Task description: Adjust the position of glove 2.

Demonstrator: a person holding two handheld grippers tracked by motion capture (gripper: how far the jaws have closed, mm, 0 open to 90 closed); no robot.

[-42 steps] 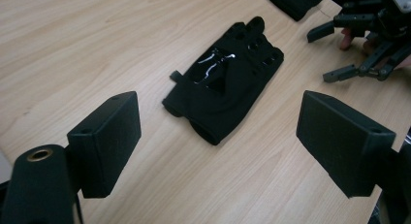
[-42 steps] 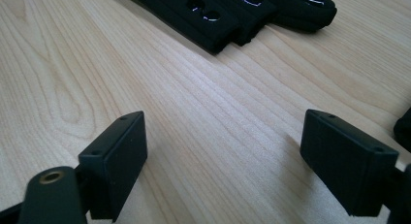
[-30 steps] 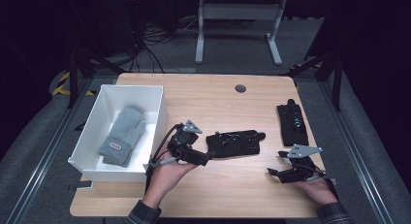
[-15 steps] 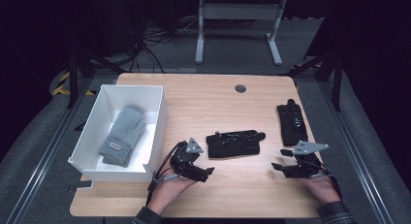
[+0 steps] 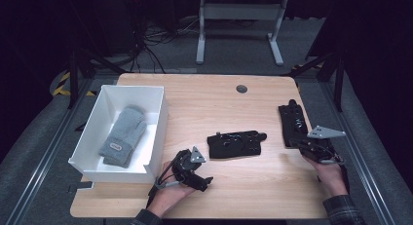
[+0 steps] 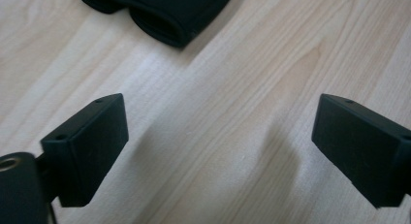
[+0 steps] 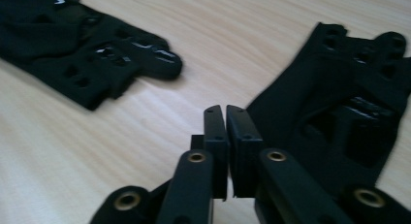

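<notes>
Overhead light falls evenly on my desk [image 5: 204, 96]; the room beyond its edges lies dark. My left gripper view is bright, with soft shadows beneath my jaws on the wood. My right gripper view is blurred at the near jaws, and both black gloves [image 7: 87, 54] lose detail.

The table [image 5: 204, 96] is pale wood with a fine lengthwise grain. Two black gloves lie on it: the middle glove [image 5: 234, 144] and the glove at three o'clock [image 5: 291, 123], both pierced with small holes. At nine o'clock, a white box [image 5: 158, 125] contains a grey mitten [image 5: 124, 135] bearing a small label. Both grippers are black with grey plates.
</notes>
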